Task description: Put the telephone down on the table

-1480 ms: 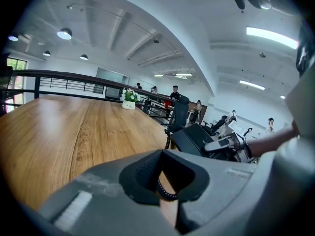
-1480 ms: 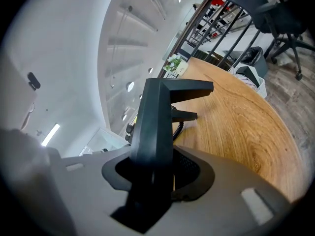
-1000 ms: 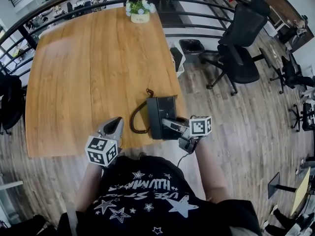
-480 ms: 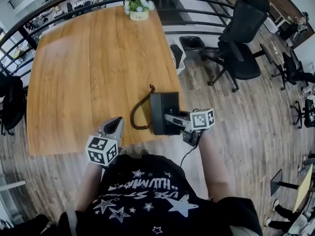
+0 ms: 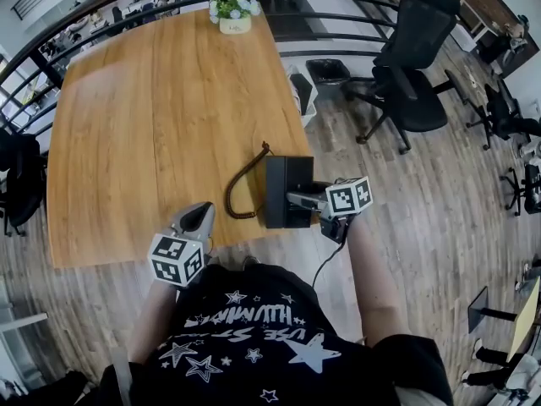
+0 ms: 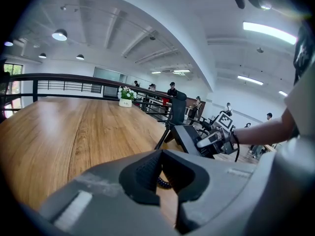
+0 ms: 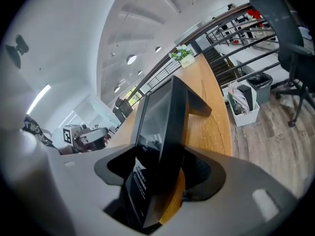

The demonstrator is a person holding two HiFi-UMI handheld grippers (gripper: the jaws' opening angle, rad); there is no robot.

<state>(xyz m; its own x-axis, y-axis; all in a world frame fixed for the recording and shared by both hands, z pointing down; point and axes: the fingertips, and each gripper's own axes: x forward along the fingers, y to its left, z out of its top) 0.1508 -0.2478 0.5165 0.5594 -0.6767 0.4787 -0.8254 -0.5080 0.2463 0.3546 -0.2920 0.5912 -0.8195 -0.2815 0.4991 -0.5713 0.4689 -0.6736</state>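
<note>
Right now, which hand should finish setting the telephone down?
Right. The right gripper has the telephone between its opening jaws at the table edge; the left gripper is shut and apart from it.

In the head view, a small white pot with green leaves and pale flowers (image 5: 234, 17) stands at twelve o'clock. Behind it, a black metal railing with horizontal bars (image 5: 338, 13) runs from ten o'clock over to one o'clock. A black office chair on wheels (image 5: 412, 70) stands at two o'clock on the grey-brown wooden plank floor (image 5: 423, 201). Near this chair, toward one o'clock, there is a black waste bin (image 5: 338, 79), and just beside it a white plastic basket (image 5: 309, 108) with papers inside. More dark office chairs (image 5: 505, 117) are at three o'clock. In the left gripper view, a round ceiling lamp (image 6: 59, 35) hangs at ten o'clock, and several people (image 6: 172, 89), too small to describe, stand far away at the railing.
</note>
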